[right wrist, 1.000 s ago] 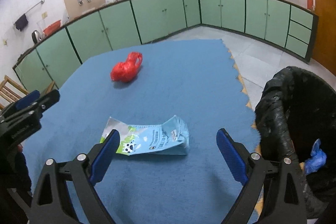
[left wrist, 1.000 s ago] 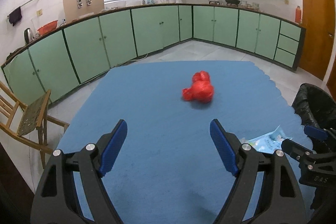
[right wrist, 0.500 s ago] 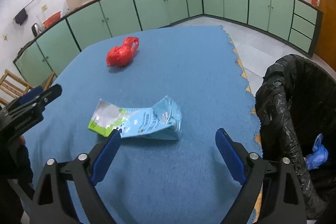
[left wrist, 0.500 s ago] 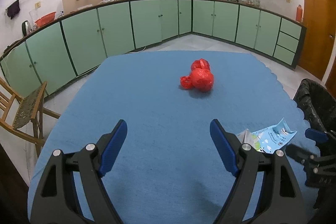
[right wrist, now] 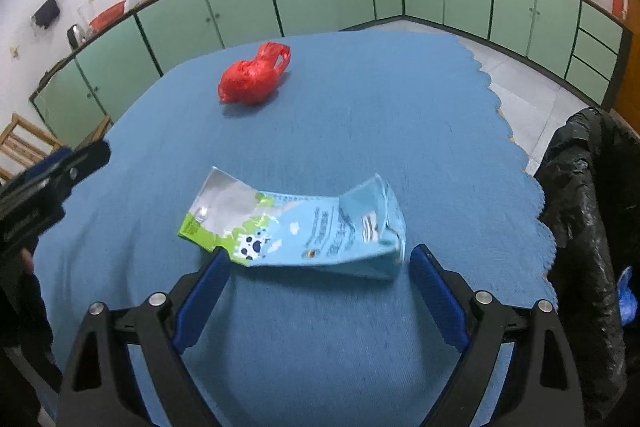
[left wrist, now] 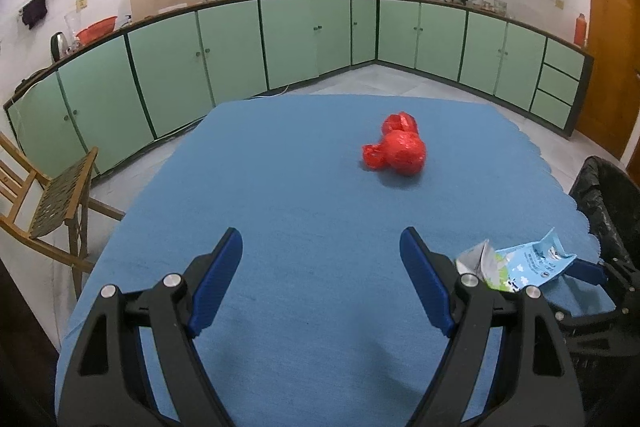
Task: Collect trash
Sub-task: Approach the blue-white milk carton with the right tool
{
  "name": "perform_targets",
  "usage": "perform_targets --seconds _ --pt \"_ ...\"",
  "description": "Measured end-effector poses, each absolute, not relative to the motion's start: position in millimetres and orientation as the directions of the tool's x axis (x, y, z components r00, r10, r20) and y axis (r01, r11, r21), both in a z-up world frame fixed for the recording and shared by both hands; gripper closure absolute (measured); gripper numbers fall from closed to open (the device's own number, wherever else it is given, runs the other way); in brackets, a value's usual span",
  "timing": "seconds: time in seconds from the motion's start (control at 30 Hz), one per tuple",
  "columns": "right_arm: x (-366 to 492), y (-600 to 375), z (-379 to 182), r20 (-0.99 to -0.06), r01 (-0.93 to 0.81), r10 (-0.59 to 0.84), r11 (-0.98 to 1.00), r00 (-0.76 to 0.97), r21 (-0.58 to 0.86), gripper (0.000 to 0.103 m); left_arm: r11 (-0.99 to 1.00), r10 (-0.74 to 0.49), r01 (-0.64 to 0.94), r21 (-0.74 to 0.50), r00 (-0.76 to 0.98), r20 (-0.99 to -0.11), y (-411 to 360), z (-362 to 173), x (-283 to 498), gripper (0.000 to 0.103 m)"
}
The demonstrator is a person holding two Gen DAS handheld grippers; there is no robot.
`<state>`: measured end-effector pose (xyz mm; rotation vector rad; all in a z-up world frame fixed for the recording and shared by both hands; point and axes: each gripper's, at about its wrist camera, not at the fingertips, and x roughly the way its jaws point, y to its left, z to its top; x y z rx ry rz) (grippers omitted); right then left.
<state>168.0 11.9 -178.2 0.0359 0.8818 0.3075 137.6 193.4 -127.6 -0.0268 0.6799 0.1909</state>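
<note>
A flattened light-blue carton (right wrist: 296, 227) lies on the blue tablecloth (right wrist: 360, 115), just ahead of my open right gripper (right wrist: 320, 291), its near edge between the blue fingertips. It also shows in the left wrist view (left wrist: 520, 263) at the right. A crumpled red plastic bag (right wrist: 252, 75) lies farther back; in the left wrist view the red bag (left wrist: 396, 149) sits ahead and right of my open, empty left gripper (left wrist: 320, 283).
A bin lined with a black bag (right wrist: 588, 195) stands at the table's right edge, with blue trash (right wrist: 626, 297) inside. A wooden chair (left wrist: 52, 199) stands left of the table. Green kitchen cabinets (left wrist: 320, 39) line the walls.
My right gripper has moved forward onto the carton, which now sits at its fingertips. The left gripper's view has shifted slightly; both stay open.
</note>
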Motion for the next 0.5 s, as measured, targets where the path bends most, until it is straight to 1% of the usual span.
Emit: perform_targets --seconds 0.2,0.37,0.43,0.5 --pt "184.8 13.9 -179.5 -0.750 -0.209 0.263 0.963 0.607 0.168 0.013 0.980 0.172 -0.198 0.031 0.752 -0.636 197.2 -130.2 139.4 0.024" --pt "182.7 10.9 -169.6 -0.732 -0.272 0.302 0.948 0.610 0.164 0.013 0.980 0.168 -0.198 0.025 0.752 -0.638 197.7 -131.7 140.5 0.024" --pt "179.9 10.0 -168.3 -0.740 -0.313 0.330 0.935 0.586 0.169 0.013 0.980 0.166 -0.200 0.020 0.749 -0.641 198.1 -132.6 140.9 0.024" --pt "176.7 12.7 -169.0 -0.751 -0.336 0.319 0.932 0.579 0.138 0.013 0.979 0.166 -0.205 0.015 0.747 -0.644 198.2 -133.9 141.9 0.024"
